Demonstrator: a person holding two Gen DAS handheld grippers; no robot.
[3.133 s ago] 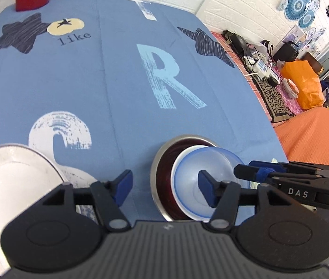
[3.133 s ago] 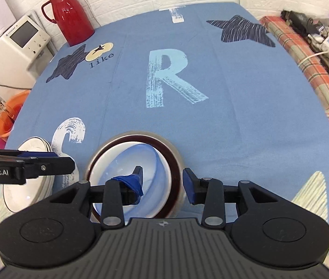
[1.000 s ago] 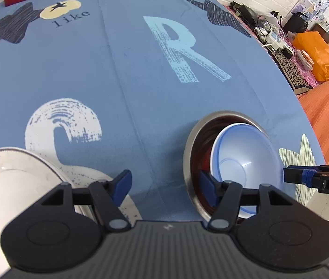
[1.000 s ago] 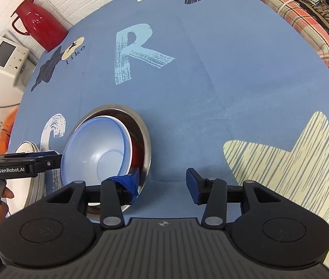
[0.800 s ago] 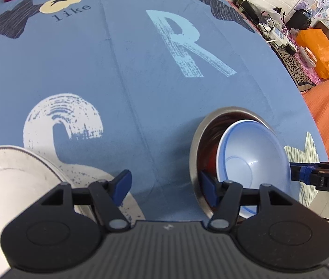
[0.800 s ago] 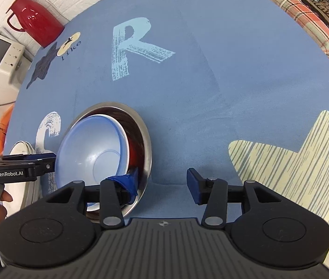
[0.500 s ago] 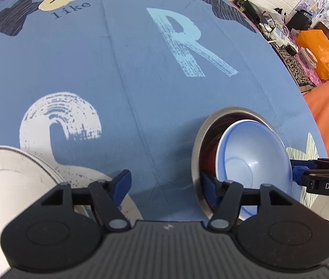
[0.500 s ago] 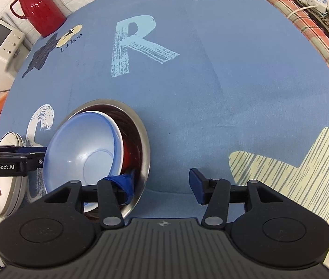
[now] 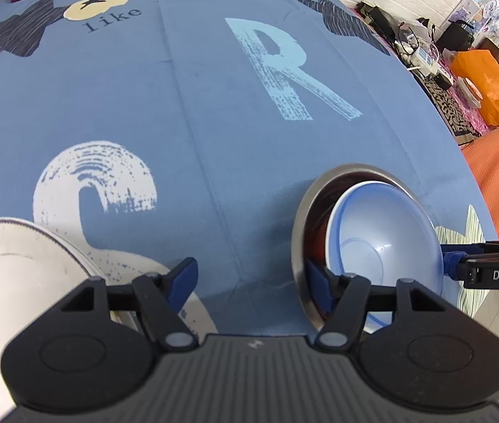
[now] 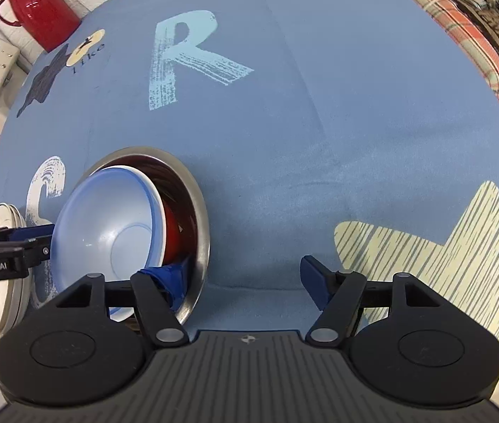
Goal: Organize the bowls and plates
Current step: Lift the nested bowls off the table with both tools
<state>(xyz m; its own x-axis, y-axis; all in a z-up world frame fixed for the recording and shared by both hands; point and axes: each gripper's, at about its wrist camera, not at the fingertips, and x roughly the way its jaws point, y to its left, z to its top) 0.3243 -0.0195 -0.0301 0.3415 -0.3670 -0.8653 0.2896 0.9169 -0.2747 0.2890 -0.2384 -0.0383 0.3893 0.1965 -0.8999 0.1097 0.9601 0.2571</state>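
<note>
steel bowl (image 9: 300, 218) sits on the cloth (image 9: 193, 98) with a red bowl (image 10: 173, 236) and a tilted blue bowl (image 10: 108, 225) nested inside; plates (image 9: 10, 275) lie left of it. a nudge on the blue bowl's raised rim could likely tip it out. left gripper (image 9: 249, 280) and right gripper (image 10: 246, 278) flank the steel bowl, low, jaws spread, holding nothing.

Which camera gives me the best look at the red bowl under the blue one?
The right wrist view. There the red bowl shows as a broad crescent between the blue bowl and the steel bowl's wall. In the left wrist view only a thin red sliver peeks past the blue bowl's rim.
</note>
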